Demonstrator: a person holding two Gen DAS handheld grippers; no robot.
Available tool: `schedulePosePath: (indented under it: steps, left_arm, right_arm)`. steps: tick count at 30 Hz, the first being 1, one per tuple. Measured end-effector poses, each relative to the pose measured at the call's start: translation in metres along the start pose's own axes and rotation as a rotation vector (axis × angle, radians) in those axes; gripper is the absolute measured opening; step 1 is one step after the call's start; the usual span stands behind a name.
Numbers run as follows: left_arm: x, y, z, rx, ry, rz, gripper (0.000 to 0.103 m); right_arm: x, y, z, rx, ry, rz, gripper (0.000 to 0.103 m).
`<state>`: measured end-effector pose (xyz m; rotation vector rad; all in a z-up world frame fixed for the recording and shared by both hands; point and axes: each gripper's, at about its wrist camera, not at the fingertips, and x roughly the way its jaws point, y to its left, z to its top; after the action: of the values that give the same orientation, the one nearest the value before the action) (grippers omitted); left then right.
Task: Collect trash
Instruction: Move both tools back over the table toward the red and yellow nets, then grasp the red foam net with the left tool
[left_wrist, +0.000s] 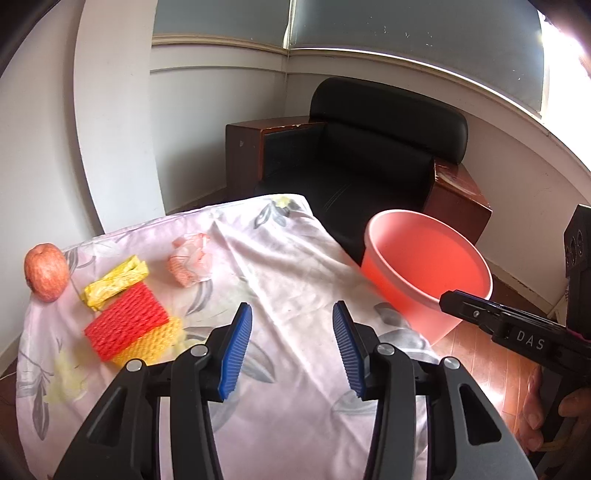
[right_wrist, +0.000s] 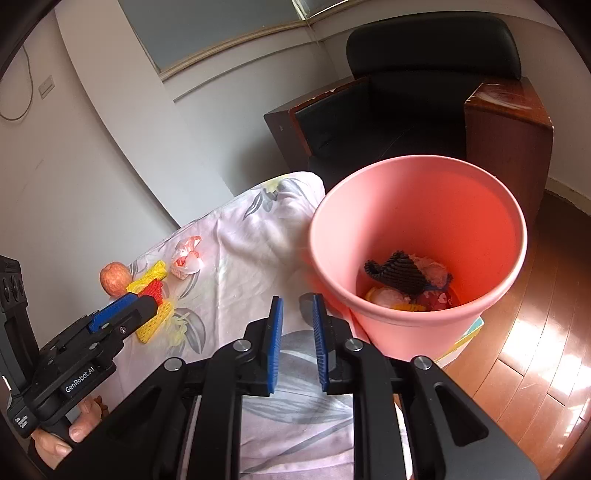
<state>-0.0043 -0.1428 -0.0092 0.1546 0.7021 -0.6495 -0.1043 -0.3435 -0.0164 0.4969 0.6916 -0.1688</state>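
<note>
A pink bin (right_wrist: 417, 221) stands beside the table's right edge and holds black foam netting (right_wrist: 399, 275) and other scraps; it also shows in the left wrist view (left_wrist: 424, 266). On the flowered cloth (left_wrist: 280, 266) lie a red foam net (left_wrist: 127, 321) over a yellow foam net (left_wrist: 155, 339), a yellow wrapper (left_wrist: 116, 282) and a crumpled white-and-red wrapper (left_wrist: 190, 264). My left gripper (left_wrist: 291, 347) is open and empty above the cloth, right of the nets. My right gripper (right_wrist: 297, 343) is open and empty just left of the bin.
A red apple (left_wrist: 46, 271) sits at the cloth's far left corner. A black armchair (left_wrist: 369, 158) with wooden sides stands behind the table and bin. Wooden floor (right_wrist: 535, 350) lies to the right. A white wall (left_wrist: 110, 129) is at the left.
</note>
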Motion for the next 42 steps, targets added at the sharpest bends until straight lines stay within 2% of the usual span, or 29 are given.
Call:
schedulePosePath:
  steps: [12, 17, 20, 26, 30, 35, 38, 42]
  left_arm:
    - [-0.028, 0.110, -0.028, -0.041, 0.035, 0.202, 0.045]
    - [-0.026, 0.138, -0.027, -0.054, 0.075, 0.190, 0.045]
    - [-0.019, 0.141, -0.024, -0.053, 0.088, 0.168, 0.045]
    - [0.003, 0.130, -0.020, 0.075, 0.092, 0.159, 0.045]
    - [0.024, 0.128, -0.022, 0.136, 0.132, 0.161, 0.044]
    - [0.036, 0.131, -0.029, 0.138, 0.169, 0.160, 0.018]
    - [0.033, 0.137, -0.031, 0.096, 0.154, 0.155, 0.010]
    - [0.016, 0.146, -0.031, 0.026, 0.116, 0.149, 0.008]
  right_arm:
    - [0.034, 0.059, -0.015, -0.067, 0.107, 0.085, 0.017]
    - [0.044, 0.082, -0.019, -0.104, 0.138, 0.111, 0.017]
    - [0.049, 0.092, -0.023, -0.124, 0.157, 0.119, 0.017]
    - [0.059, 0.106, -0.028, -0.157, 0.189, 0.120, 0.017]
    - [0.066, 0.114, -0.028, -0.165, 0.212, 0.125, 0.017]
    - [0.075, 0.129, -0.028, -0.182, 0.233, 0.155, 0.017]
    - [0.083, 0.141, -0.029, -0.196, 0.251, 0.177, 0.017]
    - [0.096, 0.159, -0.035, -0.218, 0.288, 0.211, 0.017]
